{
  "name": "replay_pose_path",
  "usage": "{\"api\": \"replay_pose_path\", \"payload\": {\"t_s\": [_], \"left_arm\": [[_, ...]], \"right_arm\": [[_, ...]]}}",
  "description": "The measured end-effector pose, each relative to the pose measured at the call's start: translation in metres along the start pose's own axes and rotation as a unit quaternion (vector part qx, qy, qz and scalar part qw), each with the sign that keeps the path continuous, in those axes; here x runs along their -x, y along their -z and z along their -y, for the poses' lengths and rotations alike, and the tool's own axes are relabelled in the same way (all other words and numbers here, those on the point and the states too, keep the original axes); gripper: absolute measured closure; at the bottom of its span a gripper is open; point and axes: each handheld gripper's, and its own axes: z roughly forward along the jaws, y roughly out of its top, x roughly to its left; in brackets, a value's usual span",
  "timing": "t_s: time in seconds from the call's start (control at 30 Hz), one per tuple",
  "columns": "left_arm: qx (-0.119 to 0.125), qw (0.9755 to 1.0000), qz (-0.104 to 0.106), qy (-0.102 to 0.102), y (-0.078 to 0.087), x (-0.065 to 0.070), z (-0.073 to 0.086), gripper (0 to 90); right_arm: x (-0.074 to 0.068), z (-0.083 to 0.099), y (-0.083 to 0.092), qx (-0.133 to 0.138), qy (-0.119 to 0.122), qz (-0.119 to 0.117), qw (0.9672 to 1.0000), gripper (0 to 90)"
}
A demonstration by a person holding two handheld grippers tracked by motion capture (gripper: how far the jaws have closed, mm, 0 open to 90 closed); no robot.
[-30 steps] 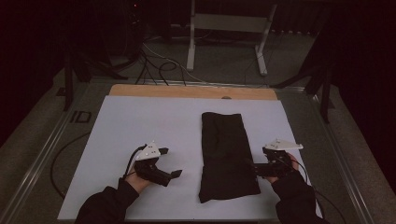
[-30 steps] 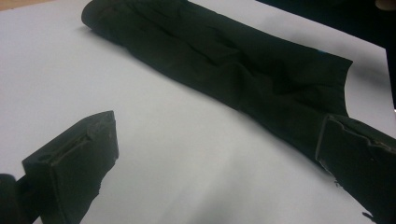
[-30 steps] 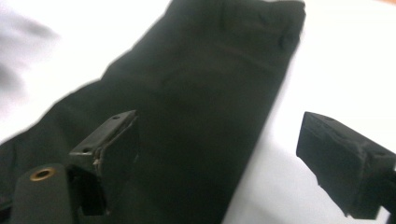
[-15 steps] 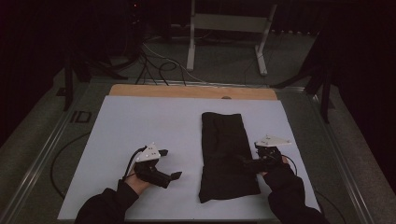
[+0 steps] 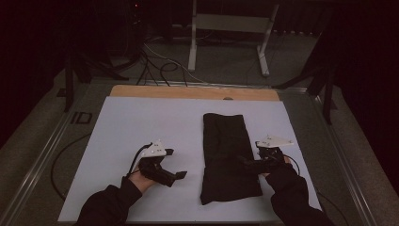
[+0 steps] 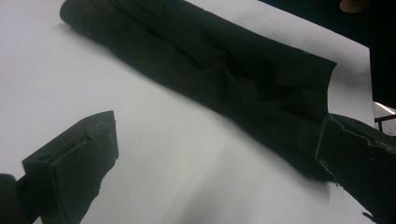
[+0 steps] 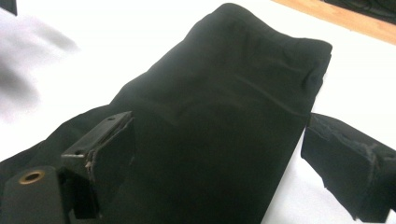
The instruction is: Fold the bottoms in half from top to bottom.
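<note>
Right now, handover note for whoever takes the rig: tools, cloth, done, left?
Left tool: open, holding nothing, over bare white sheet left of the black folded cloth.
Right tool: open, jaws astride the cloth's right edge, not yet closed.
Cloth: long narrow strip lying flat, running from the near side toward the wooden edge.
Done: cloth looks already folded lengthwise.
Left: probably close the right tool on the edge and fold; bring the left tool in.

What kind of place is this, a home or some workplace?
Probably a lab or test workshop, not a home: a work table covered in white, loose cables on the floor behind it, and a metal stand in a dark room.
</note>
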Motion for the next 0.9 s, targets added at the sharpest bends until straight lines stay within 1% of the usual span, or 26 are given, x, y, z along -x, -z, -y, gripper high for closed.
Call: {"api": "replay_pose_path", "payload": {"t_s": [0.03,0.07,0.17,0.23,0.3,0.33,0.37,0.43,0.47,0.53,0.57,0.67,0.7,0.77,0.8,0.9], "left_arm": [[0.000,1.0000,-0.001,0.000,0.000,-0.001,-0.002,0.0],[-0.001,1.0000,0.000,0.000,-0.001,-0.001,-0.005,0.0],[-0.008,1.0000,0.000,0.001,-0.003,-0.005,-0.014,0.0],[-0.008,1.0000,-0.001,0.002,-0.005,-0.008,-0.018,0.0],[-0.009,0.9999,0.000,0.007,-0.007,-0.010,-0.023,0.0],[-0.009,0.9999,-0.002,0.009,-0.008,-0.012,-0.026,0.0],[-0.008,0.9999,-0.004,0.009,-0.009,-0.013,-0.028,0.0],[-0.008,0.9999,-0.010,0.007,-0.010,-0.014,-0.033,0.0],[-0.007,0.9998,-0.016,0.007,-0.011,-0.015,-0.035,0.0],[-0.007,0.9997,-0.023,0.009,-0.012,-0.018,-0.041,0.0],[-0.006,0.9996,-0.027,0.009,-0.012,-0.019,-0.043,0.0],[-0.006,0.9995,-0.027,0.011,-0.013,-0.021,-0.048,0.0],[-0.008,0.9994,-0.031,0.010,-0.016,-0.023,-0.053,0.0],[-0.012,0.9993,-0.035,0.008,-0.018,-0.024,-0.056,0.0],[-0.014,0.9993,-0.033,0.009,-0.020,-0.026,-0.058,0.0],[-0.015,0.9991,-0.038,0.012,-0.025,-0.028,-0.062,0.0]], "right_arm": [[0.000,-0.002,0.001,0.001,0.000,0.000,1.0000,10.0],[0.001,-0.003,0.001,0.002,0.007,0.001,1.0000,10.0],[0.003,-0.009,0.003,0.007,0.014,0.004,0.9999,9.8],[0.004,-0.013,0.003,0.007,0.019,0.005,0.9998,9.8],[0.006,-0.016,0.002,0.012,0.020,0.006,0.9997,9.8],[0.006,-0.018,0.001,0.008,0.023,0.007,0.9997,9.8],[0.007,-0.020,0.000,0.012,0.024,0.012,0.9996,9.8],[0.008,-0.023,-0.002,0.013,0.022,0.009,0.9996,9.8],[0.009,-0.024,-0.003,0.010,0.024,0.012,0.9996,9.8],[0.011,-0.027,-0.006,0.015,0.025,0.014,0.9995,9.8],[0.012,-0.029,-0.008,0.013,0.025,0.016,0.9995,9.8],[0.015,-0.031,-0.011,0.015,0.025,0.018,0.9994,9.8],[0.016,-0.033,-0.012,0.015,0.024,0.019,0.9994,9.8],[0.021,-0.038,-0.018,0.018,0.022,0.024,0.9993,9.8],[0.023,-0.039,-0.020,0.018,0.024,0.026,0.9992,9.8],[0.028,-0.045,-0.025,0.019,0.023,0.028,0.9992,9.9]]}}
